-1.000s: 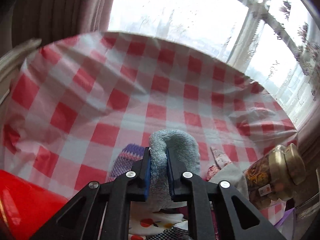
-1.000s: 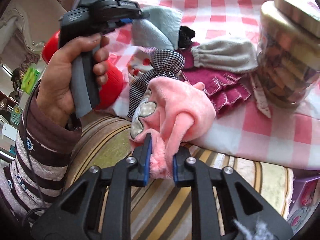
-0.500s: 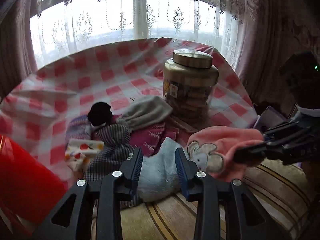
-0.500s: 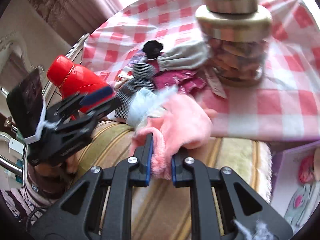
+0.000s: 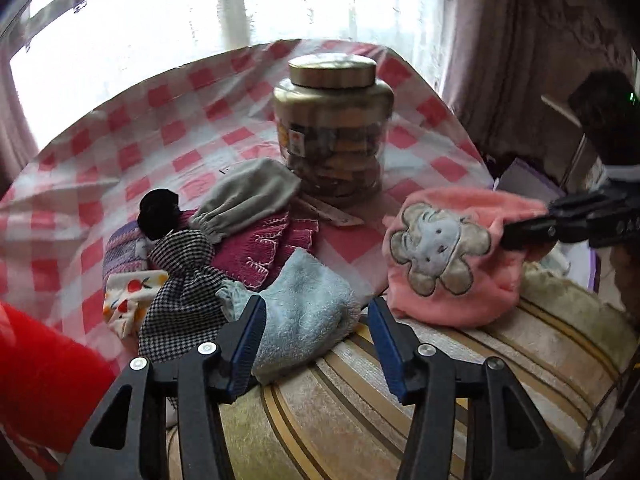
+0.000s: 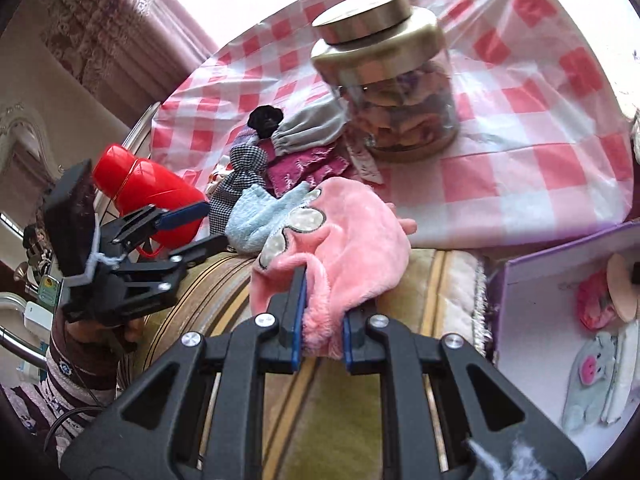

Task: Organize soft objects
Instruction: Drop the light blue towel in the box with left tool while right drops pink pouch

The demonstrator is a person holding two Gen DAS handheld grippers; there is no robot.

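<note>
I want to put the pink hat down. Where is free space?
Bare checked cloth lies right of the jar; the striped cushion before the pink hat is also bare. Left of the jar, small fabrics crowd together.

Red bottle cropped at frame edge

Jar stands behind the sock pile.

I can read no text anywhere. The jar carries a small label at 9 o'clock on its wall, but its print is too blurred to make out. The right gripper, at 3 o'clock in my left view, bears pale raised letters I cannot decipher.
</note>
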